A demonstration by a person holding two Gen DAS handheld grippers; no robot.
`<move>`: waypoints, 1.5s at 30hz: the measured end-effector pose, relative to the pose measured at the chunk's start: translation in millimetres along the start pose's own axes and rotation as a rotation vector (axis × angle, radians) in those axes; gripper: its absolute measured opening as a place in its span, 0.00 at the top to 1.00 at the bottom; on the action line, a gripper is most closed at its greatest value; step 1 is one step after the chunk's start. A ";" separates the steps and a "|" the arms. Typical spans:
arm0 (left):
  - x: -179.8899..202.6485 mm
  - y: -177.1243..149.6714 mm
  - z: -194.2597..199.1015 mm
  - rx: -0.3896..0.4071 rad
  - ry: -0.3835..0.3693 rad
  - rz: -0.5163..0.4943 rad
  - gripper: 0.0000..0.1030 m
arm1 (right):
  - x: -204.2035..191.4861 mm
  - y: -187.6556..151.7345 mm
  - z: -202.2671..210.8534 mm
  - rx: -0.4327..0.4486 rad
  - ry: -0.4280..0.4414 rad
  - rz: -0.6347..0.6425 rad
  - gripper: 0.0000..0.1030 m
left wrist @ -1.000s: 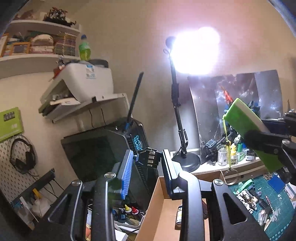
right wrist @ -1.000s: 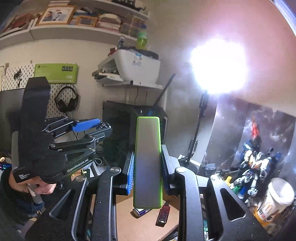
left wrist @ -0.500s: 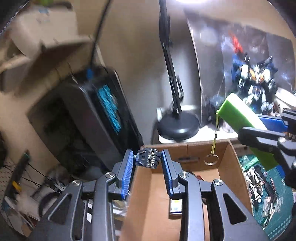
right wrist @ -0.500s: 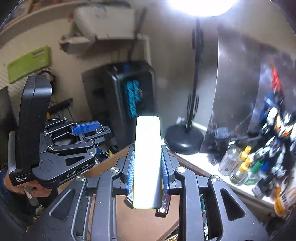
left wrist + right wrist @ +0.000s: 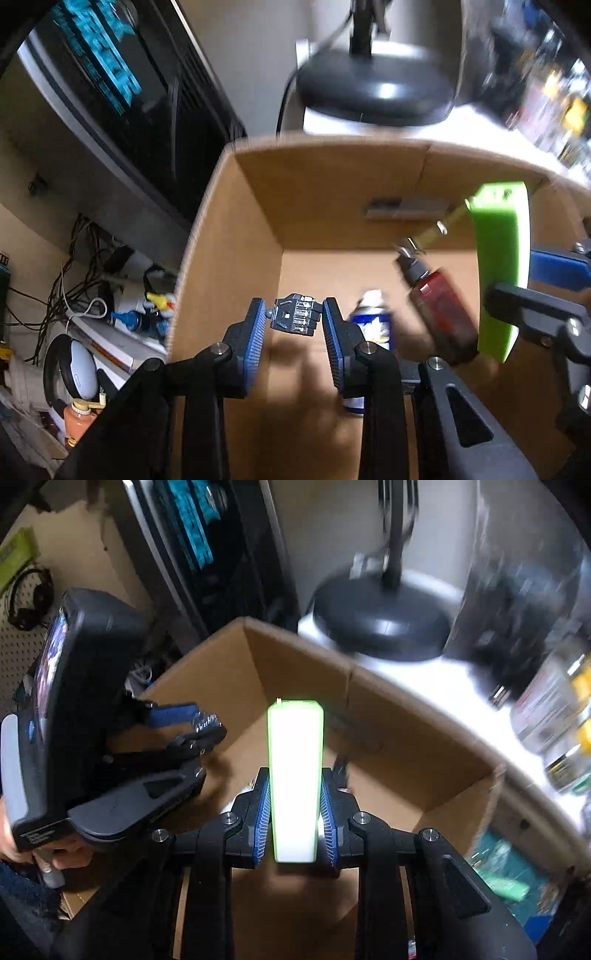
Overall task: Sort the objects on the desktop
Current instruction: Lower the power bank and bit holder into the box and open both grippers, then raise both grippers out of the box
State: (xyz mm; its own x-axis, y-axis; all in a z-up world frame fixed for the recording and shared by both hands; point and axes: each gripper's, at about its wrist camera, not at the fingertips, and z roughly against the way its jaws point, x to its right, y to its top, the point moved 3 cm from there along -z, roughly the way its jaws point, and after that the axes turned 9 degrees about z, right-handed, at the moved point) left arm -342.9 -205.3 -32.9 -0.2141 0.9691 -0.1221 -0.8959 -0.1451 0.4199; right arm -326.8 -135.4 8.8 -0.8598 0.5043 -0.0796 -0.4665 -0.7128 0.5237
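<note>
My left gripper [image 5: 294,320] is shut on a small dark-blue robot hand part [image 5: 294,319] and hangs over the open cardboard box [image 5: 236,236], pointing steeply down into it. My right gripper [image 5: 295,814] is shut on a flat green-edged white case [image 5: 294,775], upright between the pads, also above the box [image 5: 388,716]. In the left wrist view the green case [image 5: 498,266] shows at the right with a yellow strap and key ring dangling from it. A blue can [image 5: 373,321] and a dark red bottle [image 5: 439,306] lie on the box floor.
A black lamp base [image 5: 375,92] stands on a white ledge behind the box. A dark computer tower [image 5: 122,96] with teal lettering rises at the left. Cables and clutter [image 5: 92,295] lie left of the box. Bottles [image 5: 554,716] crowd the right. A hand [image 5: 22,845] grips the left gripper's handle.
Both grippers have swung down from facing the wall and shelves to pointing into the cardboard box, each keeping its object. The box now fills both views.
</note>
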 end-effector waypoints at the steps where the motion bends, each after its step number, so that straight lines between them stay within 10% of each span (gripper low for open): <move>1: 0.7 -3.1 -6.0 -0.025 -0.001 -0.005 0.70 | 0.2 -2.5 -6.6 -0.020 0.007 -0.003 0.77; 11: 8.6 -16.7 -26.3 -0.141 0.026 -0.048 0.69 | 1.1 -18.7 -44.6 -0.228 0.030 -0.024 0.77; 20: 7.2 -29.3 -14.9 -0.173 0.038 -0.051 0.59 | 18.8 -27.4 -24.9 -0.177 0.020 -0.071 0.75; 26: 19.2 -41.1 13.0 -0.090 0.073 -0.114 0.37 | 17.6 -23.7 6.3 -0.121 0.022 -0.070 0.69; 45: 24.0 -48.9 151.9 0.321 0.025 0.015 0.34 | -4.2 -29.9 118.6 0.180 -0.080 -0.034 0.61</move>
State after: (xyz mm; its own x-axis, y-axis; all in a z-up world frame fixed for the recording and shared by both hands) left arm -245.1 -144.7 80.3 -0.2391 0.9617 -0.1343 -0.7249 -0.0847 0.6837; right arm -284.7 -58.4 94.1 -0.8215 0.5691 -0.0356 -0.4444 -0.5999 0.6653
